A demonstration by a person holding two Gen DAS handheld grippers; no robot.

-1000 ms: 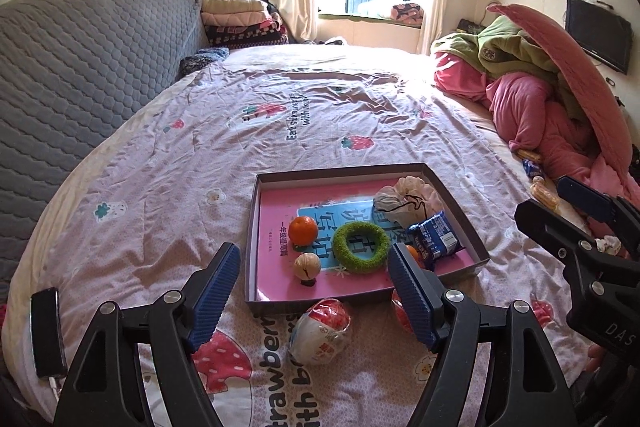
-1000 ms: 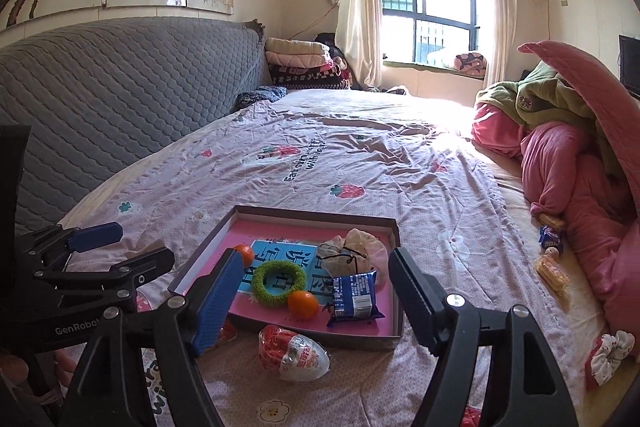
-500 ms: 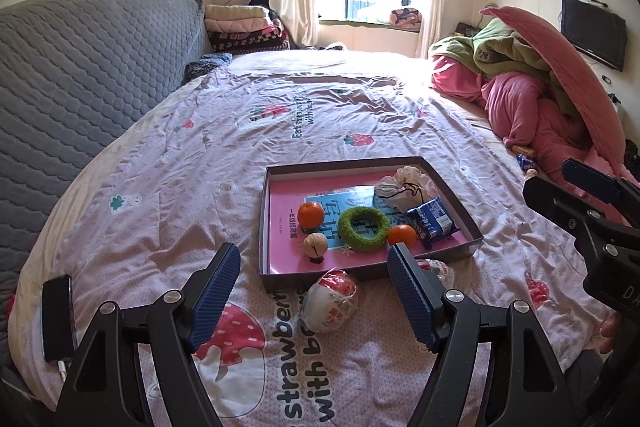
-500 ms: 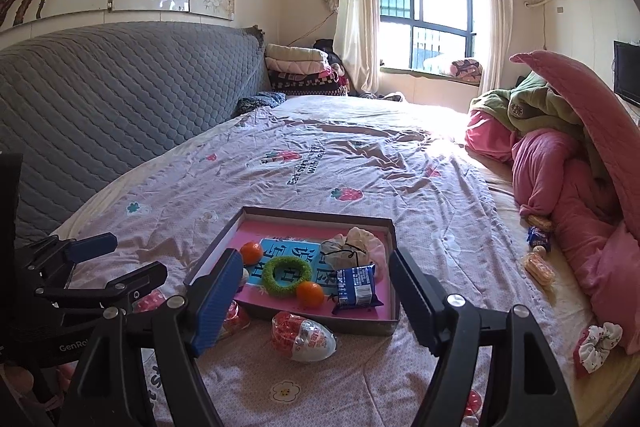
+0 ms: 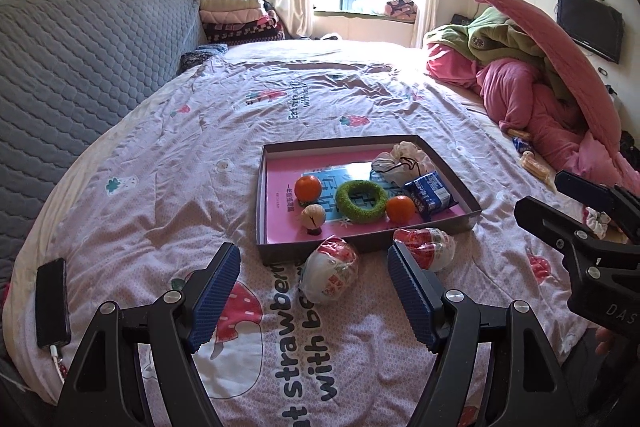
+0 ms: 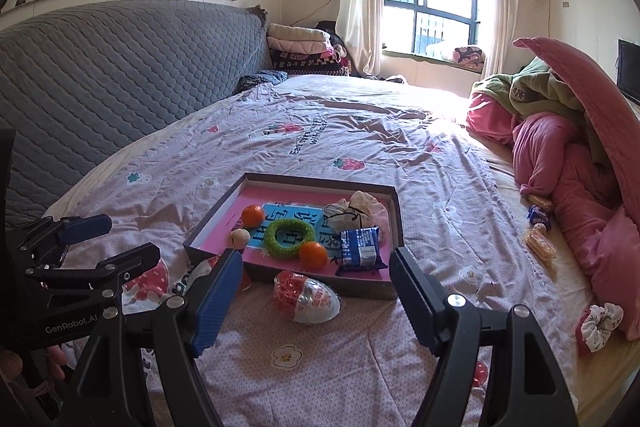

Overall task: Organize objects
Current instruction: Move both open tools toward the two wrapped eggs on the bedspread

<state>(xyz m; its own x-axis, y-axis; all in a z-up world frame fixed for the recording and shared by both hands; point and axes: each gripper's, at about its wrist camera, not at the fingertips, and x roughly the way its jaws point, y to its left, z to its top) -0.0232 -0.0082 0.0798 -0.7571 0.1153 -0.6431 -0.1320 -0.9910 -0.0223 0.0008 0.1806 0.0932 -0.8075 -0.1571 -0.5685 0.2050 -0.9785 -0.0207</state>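
Observation:
A shallow brown tray (image 5: 262, 195) with a pink floor lies on the bed. It holds two oranges (image 5: 308, 187), a green ring (image 5: 361, 202), a blue snack packet (image 5: 429, 191), a white pouch (image 5: 400, 161) and a small pale ball (image 5: 313, 215). Two red-and-white wrapped eggs (image 5: 330, 269) (image 5: 426, 249) lie on the sheet just in front of the tray. My left gripper (image 5: 313, 257) is open and empty, a little short of the left egg. My right gripper (image 6: 317, 261) is open and empty too, with the other egg (image 6: 308, 297) ahead of it.
A phone on a cable (image 5: 52, 301) lies near the bed's left edge. Heaped pink and green quilts (image 5: 540, 87) fill the right side, with snack packets (image 6: 540, 227) and a scrunchie (image 6: 598, 323) beside them. A grey padded headboard (image 5: 80, 67) runs along the left.
Both grippers have drawn back from the tray and sunk slightly, so the tray looks farther off and both eggs show in front of it. Neither gripper's jaws have moved.

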